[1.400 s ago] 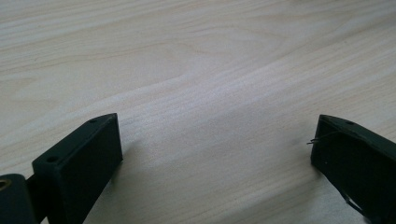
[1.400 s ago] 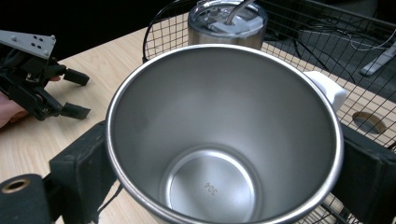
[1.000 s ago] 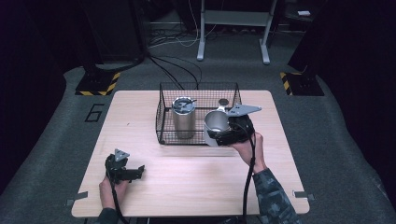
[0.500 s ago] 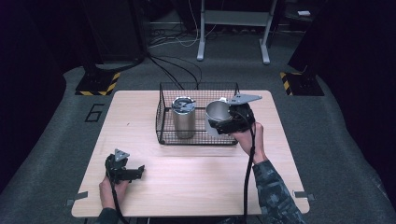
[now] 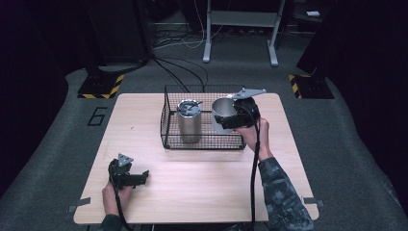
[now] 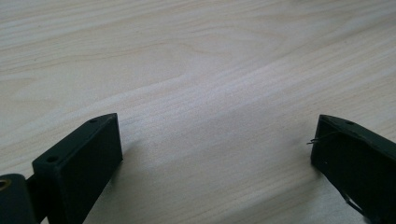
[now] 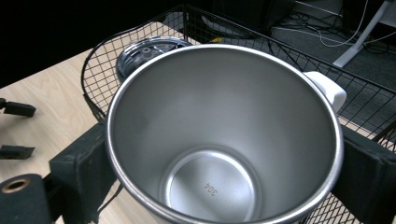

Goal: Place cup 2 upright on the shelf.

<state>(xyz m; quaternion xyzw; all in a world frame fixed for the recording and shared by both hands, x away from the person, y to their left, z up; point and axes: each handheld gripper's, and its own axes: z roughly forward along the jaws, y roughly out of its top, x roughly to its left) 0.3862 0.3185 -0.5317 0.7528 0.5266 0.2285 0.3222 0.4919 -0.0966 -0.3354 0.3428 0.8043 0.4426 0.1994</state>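
Dark room, pale wood table [image 5: 202, 192], steel cup going into a wire basket

Nearest me, the left gripper [image 5: 129, 175] just sits low over the bare wood near the front edge, jaws spread wide with nothing between them. Further in, the right gripper [image 5: 231, 115] has its jaws clamped on either side of an open stainless cup [image 7: 224, 135], white handle [image 7: 327, 88] poking out the far side, and it's holding that cup tilted at the right end of the black wire basket [image 5: 202, 142]. Can't tell if the cup's bottom touches the basket floor. Beyond it in the basket stands a lidded steel tumbler [image 5: 189, 120], apart from the cup. Looks to me like the carry is done; what's left is setting the cup down inside and letting go
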